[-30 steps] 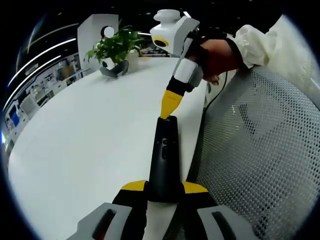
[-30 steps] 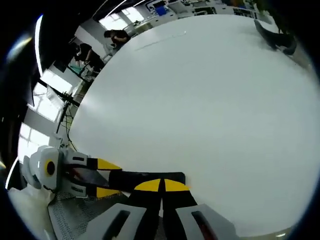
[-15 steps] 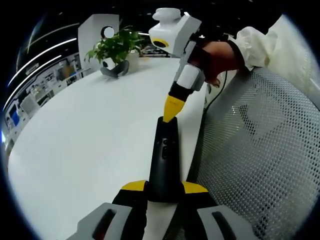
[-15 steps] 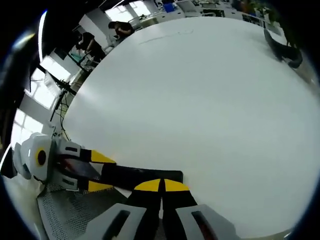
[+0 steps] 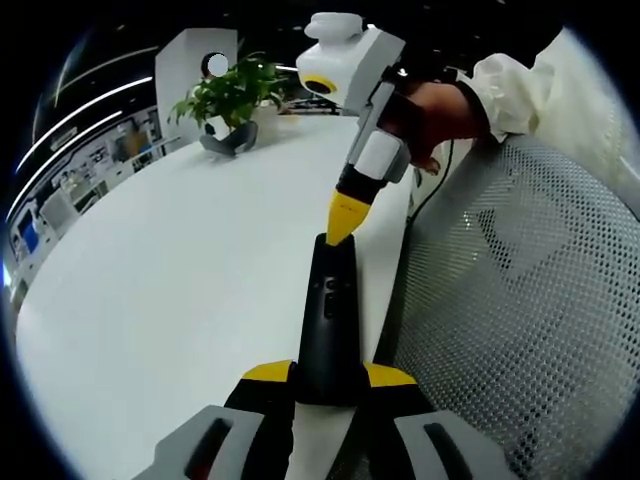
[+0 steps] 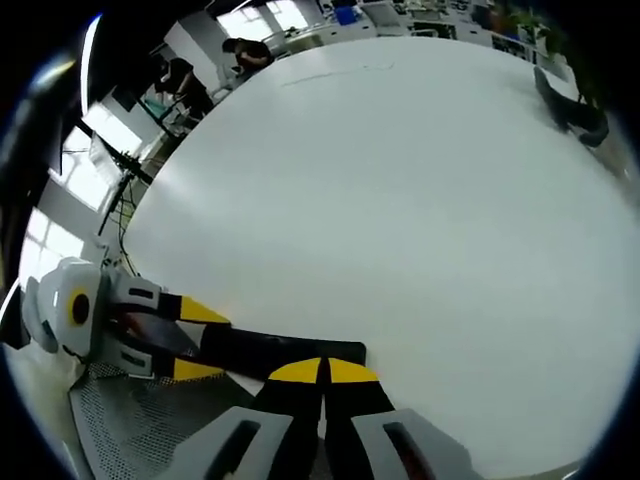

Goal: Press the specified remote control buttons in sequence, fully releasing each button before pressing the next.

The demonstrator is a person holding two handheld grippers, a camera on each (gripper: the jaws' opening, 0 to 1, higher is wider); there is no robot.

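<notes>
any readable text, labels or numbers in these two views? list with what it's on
None can be read.
Remote control: small marks by its buttons, too small to read.
White panel behind the plant: a round mark, no legible text.
Left tongs and right tongs: yellow tips, no lettering visible.
Background room in the right gripper view: too blurred to read.

Even overhead light washes the white table bright, shadows faint; fisheye bending smears the edges, and windows at left perhaps overexpose.
</notes>
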